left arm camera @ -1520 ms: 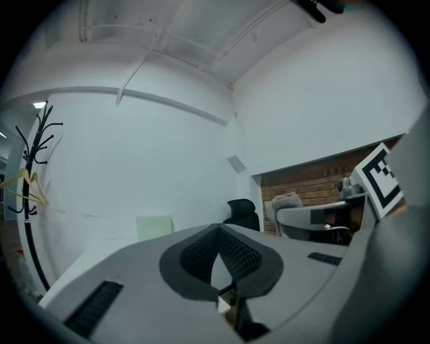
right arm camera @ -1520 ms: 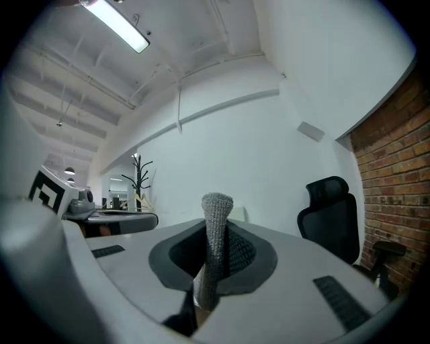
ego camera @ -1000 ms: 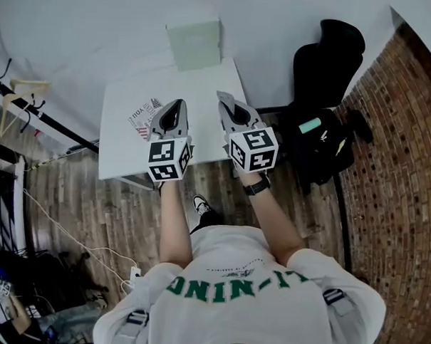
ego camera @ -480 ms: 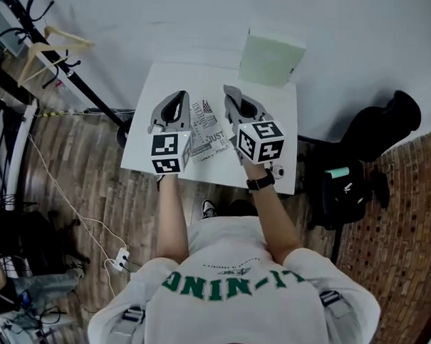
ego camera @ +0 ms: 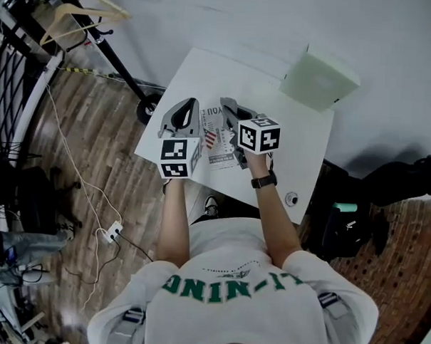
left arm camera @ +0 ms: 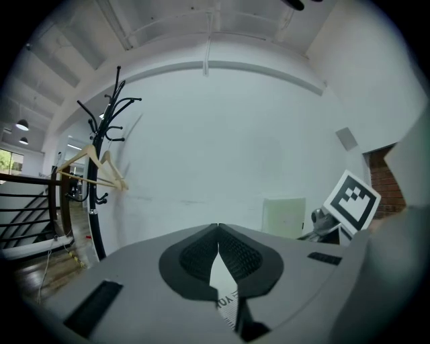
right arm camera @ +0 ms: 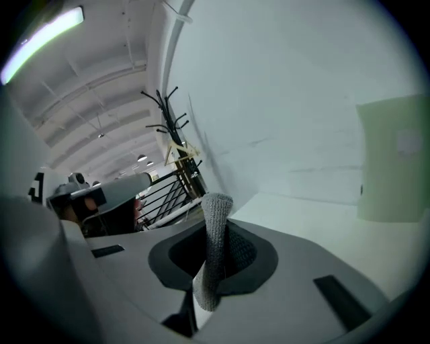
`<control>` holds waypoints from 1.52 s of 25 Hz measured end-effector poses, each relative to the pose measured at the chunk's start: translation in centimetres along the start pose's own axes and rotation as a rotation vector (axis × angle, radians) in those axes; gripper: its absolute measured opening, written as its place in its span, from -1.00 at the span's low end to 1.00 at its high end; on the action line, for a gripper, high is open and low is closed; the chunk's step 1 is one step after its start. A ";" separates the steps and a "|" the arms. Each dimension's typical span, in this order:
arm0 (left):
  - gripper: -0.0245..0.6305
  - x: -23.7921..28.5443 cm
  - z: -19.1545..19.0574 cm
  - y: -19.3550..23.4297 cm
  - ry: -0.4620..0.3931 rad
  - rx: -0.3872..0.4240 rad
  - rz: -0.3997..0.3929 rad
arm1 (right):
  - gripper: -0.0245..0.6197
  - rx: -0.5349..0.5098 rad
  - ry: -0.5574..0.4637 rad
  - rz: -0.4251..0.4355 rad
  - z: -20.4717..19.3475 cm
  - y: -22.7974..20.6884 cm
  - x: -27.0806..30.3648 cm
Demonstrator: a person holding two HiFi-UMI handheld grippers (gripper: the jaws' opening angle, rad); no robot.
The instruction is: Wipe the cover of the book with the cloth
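Observation:
The book (ego camera: pixel 215 136), its cover printed in black, white and red, lies on the white table (ego camera: pixel 205 74) near the front edge, between my two grippers. My left gripper (ego camera: pixel 192 104) is held over the book's left edge with its jaws shut and empty; a strip of the book (left arm camera: pixel 227 300) shows below the closed left gripper (left arm camera: pixel 217 230). My right gripper (ego camera: pixel 226 104) is held over the book's right side. In the right gripper view my right gripper (right arm camera: pixel 213 232) is shut on a grey knitted cloth (right arm camera: pixel 215 250), which sticks up past the tips.
A pale green box (ego camera: pixel 319 79) stands at the table's back right corner, also seen as the pale green box (left arm camera: pixel 283 216). A coat rack (ego camera: pixel 100 34) with a hanger stands left of the table. A black bag (ego camera: pixel 356 217) sits on the floor at right. White cable trails across the floor.
The view has swung, and the table now sits tilted in the frame. Both grippers have moved over the book, which now lies between them instead of to the left.

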State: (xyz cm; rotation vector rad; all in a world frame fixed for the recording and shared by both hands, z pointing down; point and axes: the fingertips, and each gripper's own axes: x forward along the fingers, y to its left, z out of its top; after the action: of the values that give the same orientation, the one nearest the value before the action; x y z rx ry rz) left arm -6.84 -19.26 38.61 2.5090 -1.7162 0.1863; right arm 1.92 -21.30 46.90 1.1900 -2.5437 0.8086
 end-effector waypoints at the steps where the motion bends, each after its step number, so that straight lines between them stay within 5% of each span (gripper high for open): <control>1: -0.88 0.4 -0.5 0.8 0.009 -0.010 0.018 | -0.80 0.023 0.053 0.021 -1.1 -0.3 1.7; 6: -0.88 3.3 -3.1 4.3 0.067 -0.053 0.092 | -0.80 0.188 0.295 0.113 -6.0 -1.6 9.4; 17: -0.88 5.4 -10.6 6.6 0.205 -0.112 0.146 | -0.80 0.277 0.580 0.032 -14.2 -6.0 19.8; 23: -0.88 7.0 -12.4 7.2 0.234 -0.119 0.135 | -0.82 0.244 0.579 -0.004 -13.8 -7.9 20.5; 32: -0.88 8.2 -12.3 5.6 0.228 -0.131 0.099 | -0.82 0.307 0.474 -0.200 -11.3 -18.5 13.6; 38: -0.88 8.1 -12.2 5.3 0.222 -0.125 0.098 | -0.82 0.299 0.466 -0.238 -11.5 -19.5 13.2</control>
State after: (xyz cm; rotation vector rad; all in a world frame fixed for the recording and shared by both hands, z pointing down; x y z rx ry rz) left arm -9.43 -26.83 51.96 2.2252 -1.7051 0.3401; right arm 7.84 -33.41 69.42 1.1850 -1.9161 1.2629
